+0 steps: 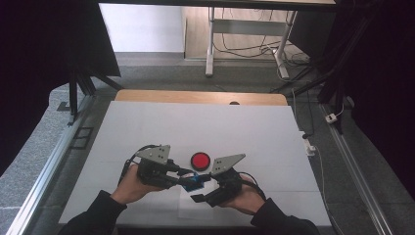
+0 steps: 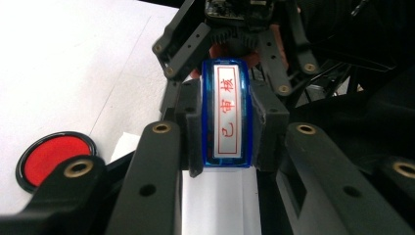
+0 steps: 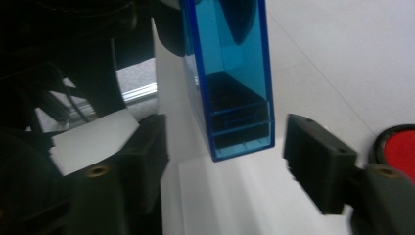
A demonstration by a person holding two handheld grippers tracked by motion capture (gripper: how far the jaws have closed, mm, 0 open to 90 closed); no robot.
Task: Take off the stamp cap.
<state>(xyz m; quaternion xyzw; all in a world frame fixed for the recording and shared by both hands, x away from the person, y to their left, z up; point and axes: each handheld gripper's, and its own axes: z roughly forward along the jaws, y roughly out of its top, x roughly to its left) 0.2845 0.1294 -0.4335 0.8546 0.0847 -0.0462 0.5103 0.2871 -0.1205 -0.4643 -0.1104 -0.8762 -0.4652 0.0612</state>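
Two grippers meet over the near middle of the white table [image 1: 147,127], and between them sits one small blue stamp [image 1: 196,182]. The left gripper [image 2: 227,147] is clamped on the stamp: in the left gripper view its two black pads press the stamp's long sides, one on each. The stamp is a narrow, upright block of clear blue plastic with rounded edges. Its face toward that camera carries a white label framed by a thin red line, with three red Chinese characters running down it, 已审核. No brand name can be made out.

In the right gripper view the same stamp [image 3: 230,83] shows as a see-through blue shell, tall and box-shaped, with a darker ribbed block inside its lower end and a paler blue upper part. It hangs between the jaws of the right gripper [image 3: 227,156], which stand apart from it with a gap on each side; the pads do not touch it. The stamp's lower end is just above a white sheet of paper [image 3: 230,196] lying on the table; whether it touches the sheet I cannot tell.

A round red ink pad [image 1: 200,160] with a dark rim lies on the table just beyond the grippers, a little farther from the person than the stamp. It bears no writing that can be read.
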